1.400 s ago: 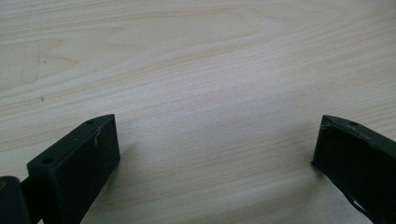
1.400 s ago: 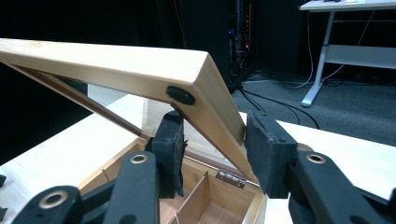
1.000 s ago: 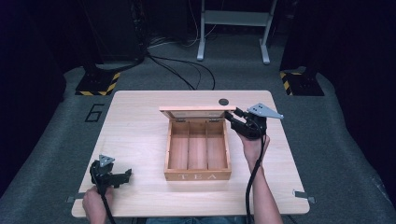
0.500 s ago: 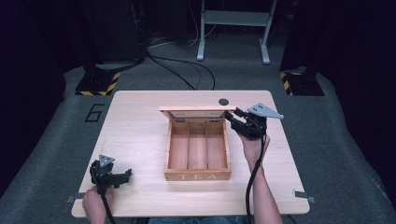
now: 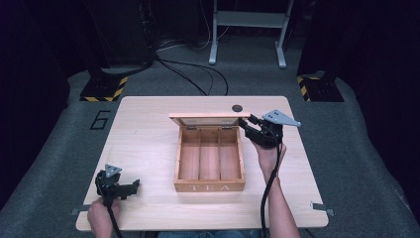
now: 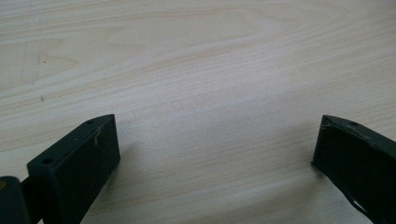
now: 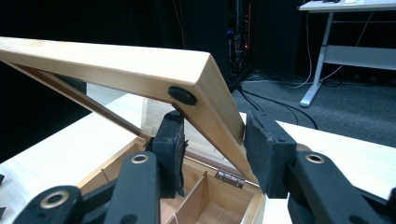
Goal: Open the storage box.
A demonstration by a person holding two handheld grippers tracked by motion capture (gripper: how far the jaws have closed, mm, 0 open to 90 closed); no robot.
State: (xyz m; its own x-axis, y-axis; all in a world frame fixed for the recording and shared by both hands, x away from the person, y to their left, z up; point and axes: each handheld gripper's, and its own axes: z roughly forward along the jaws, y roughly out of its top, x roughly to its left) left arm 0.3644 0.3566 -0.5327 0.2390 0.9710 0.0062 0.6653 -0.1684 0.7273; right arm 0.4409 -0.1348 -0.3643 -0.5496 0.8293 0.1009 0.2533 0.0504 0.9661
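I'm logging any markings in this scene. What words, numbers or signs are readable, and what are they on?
"TEA" – on the front wall of the wooden tea box.
"6" – on the grey floor mat left of the table.
Yellow-and-black hazard stripes, no text – on the stand bases on the floor behind.
Nothing else legible.

light wooden table [image 5: 148,134] with a small black round disc [image 5: 237,107] near its far edge, grey carpet marked "6" [image 5: 100,119], black floor cables [image 5: 193,74], white metal desk frame [image 5: 247,29], two yellow-black striped stand bases [image 5: 104,88].
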